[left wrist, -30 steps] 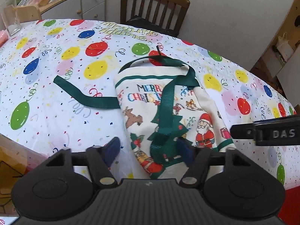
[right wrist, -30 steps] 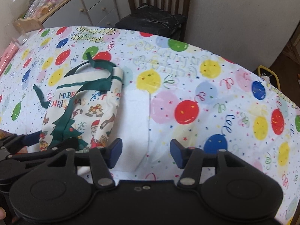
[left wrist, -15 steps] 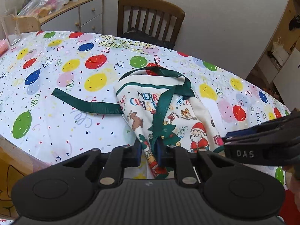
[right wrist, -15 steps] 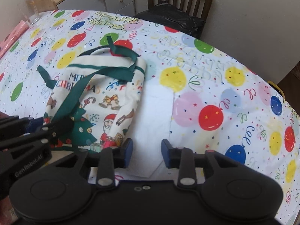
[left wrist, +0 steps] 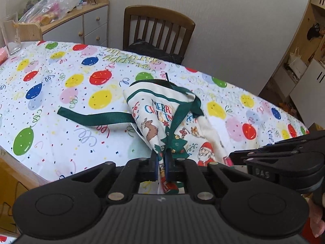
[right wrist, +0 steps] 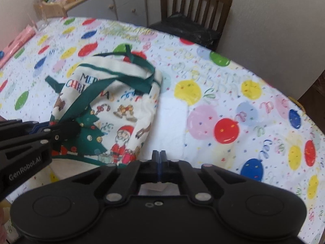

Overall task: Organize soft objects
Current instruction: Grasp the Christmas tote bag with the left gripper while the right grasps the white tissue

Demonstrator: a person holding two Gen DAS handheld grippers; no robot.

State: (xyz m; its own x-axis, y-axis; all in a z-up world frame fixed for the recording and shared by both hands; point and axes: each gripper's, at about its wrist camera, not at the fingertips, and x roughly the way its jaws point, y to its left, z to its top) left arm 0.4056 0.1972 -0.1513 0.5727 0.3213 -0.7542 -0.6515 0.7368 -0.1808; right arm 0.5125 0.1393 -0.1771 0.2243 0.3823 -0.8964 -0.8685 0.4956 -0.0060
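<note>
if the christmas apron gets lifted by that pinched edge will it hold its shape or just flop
Probably flop: the apron already bunches into folds where the left claw pinches it. Its green ties lie loose and would likely trail across the tablecloth. It looks thin, so likely light.

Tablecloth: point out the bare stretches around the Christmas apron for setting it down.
Free: the tablecloth right of the apron, and beyond the green strap toward the glass. Crowded: the near edge, with both grippers at the apron's hem.
</note>
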